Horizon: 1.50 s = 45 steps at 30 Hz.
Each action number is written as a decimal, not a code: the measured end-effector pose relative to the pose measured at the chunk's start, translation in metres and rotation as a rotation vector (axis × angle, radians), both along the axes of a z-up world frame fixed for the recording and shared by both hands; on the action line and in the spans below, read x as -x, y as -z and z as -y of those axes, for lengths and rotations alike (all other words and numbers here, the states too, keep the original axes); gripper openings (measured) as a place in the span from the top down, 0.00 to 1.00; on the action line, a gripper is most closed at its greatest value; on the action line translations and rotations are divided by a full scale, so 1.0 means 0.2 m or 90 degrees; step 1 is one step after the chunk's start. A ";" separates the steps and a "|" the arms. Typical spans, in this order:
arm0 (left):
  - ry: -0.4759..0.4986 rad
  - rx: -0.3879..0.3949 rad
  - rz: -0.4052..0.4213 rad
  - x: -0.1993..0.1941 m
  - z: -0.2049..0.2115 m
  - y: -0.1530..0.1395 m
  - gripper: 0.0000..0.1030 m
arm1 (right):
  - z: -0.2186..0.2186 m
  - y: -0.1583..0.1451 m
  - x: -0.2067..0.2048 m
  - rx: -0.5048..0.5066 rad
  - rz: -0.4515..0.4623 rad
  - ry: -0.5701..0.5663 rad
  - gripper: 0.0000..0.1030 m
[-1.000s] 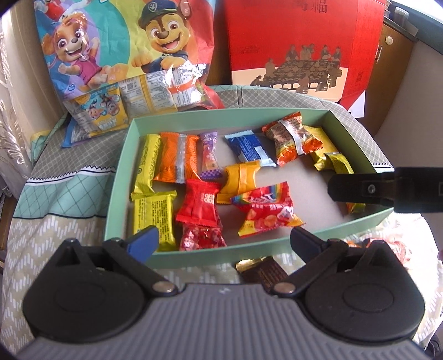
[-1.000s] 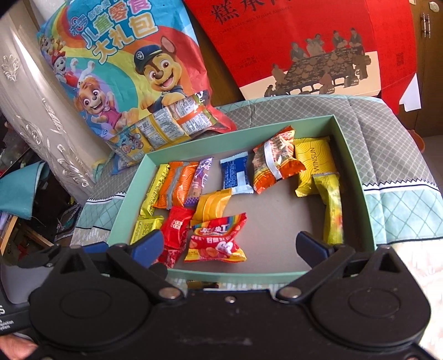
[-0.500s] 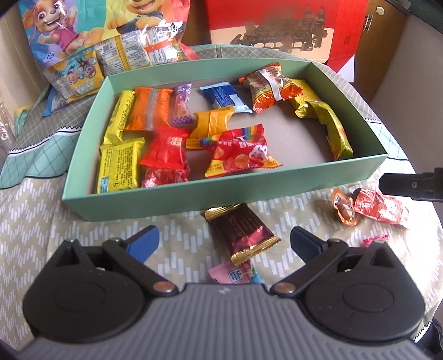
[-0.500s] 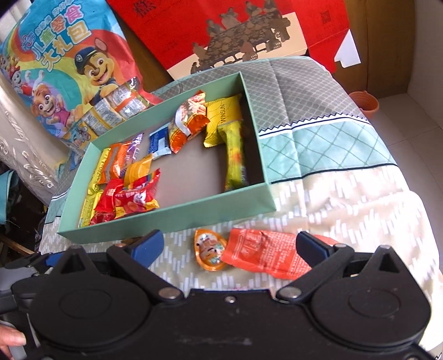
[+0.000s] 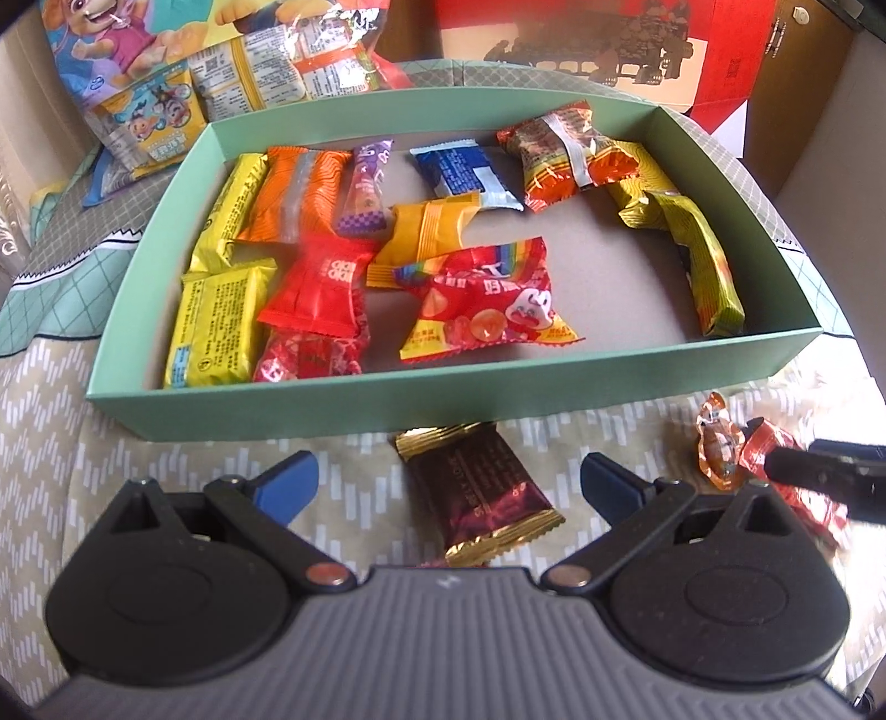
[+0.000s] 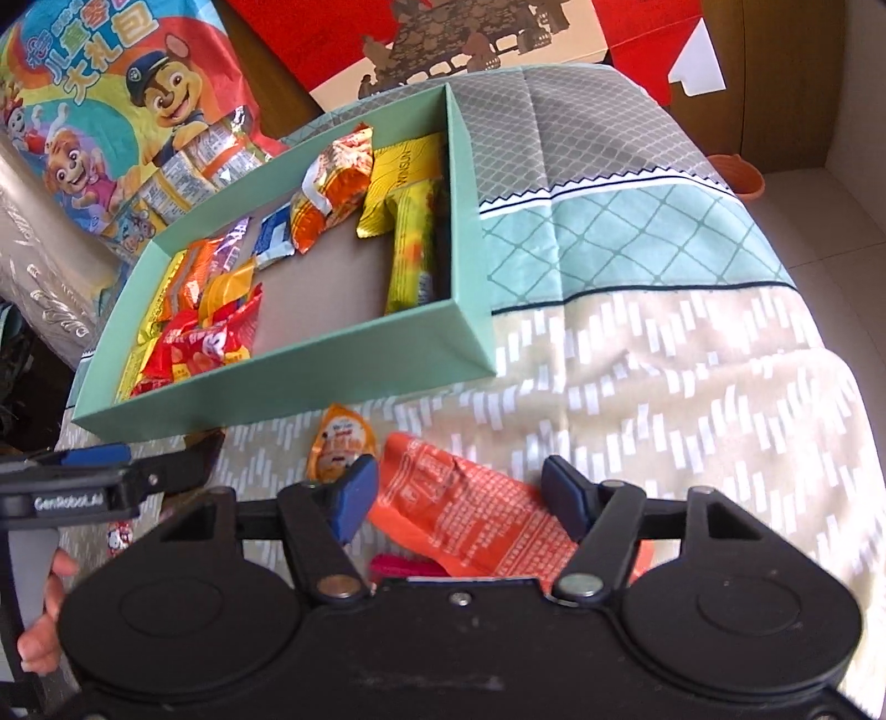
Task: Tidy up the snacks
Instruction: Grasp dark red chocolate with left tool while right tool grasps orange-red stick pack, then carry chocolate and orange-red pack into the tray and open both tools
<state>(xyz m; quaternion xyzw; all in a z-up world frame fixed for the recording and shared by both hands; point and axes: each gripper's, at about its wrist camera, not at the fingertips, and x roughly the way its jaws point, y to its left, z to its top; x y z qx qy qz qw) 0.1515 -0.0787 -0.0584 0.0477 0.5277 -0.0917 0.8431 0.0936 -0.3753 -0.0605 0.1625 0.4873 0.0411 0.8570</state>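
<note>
Here: patterned cloth (image 6: 692,343) w/ green box (image 5: 443,399), left gripper (image 5: 448,482) fingers wide, right gripper (image 6: 459,493) fingers closing round orange packet (image 6: 470,509).

a patterned cloth (image 6: 637,343) covers the surface; a red printed box (image 5: 720,50) stands behind.

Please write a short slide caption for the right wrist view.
Right gripper closing around an orange snack packet lying on the cloth beside the green box.
</note>
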 end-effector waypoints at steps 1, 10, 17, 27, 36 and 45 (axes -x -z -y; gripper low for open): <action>-0.002 -0.004 -0.002 -0.01 0.01 0.02 0.00 | -0.02 0.00 0.02 0.002 -0.002 -0.014 0.35; -0.021 -0.034 -0.018 0.00 -0.07 0.12 0.05 | -0.13 -0.02 0.11 0.065 -0.014 -0.080 0.35; -0.040 -0.019 -0.025 0.00 -0.17 0.10 0.08 | -0.13 -0.02 0.22 0.116 -0.009 -0.100 0.48; 0.044 -0.014 0.001 0.05 -0.07 0.05 0.64 | -0.32 -0.03 0.15 0.073 0.007 -0.101 0.75; 0.074 0.010 0.015 0.14 -0.05 -0.06 0.64 | -0.23 -0.09 0.20 0.012 0.011 -0.069 0.85; 0.099 0.029 0.018 0.20 0.00 -0.10 0.64 | -0.23 -0.04 0.20 0.015 -0.011 -0.063 0.72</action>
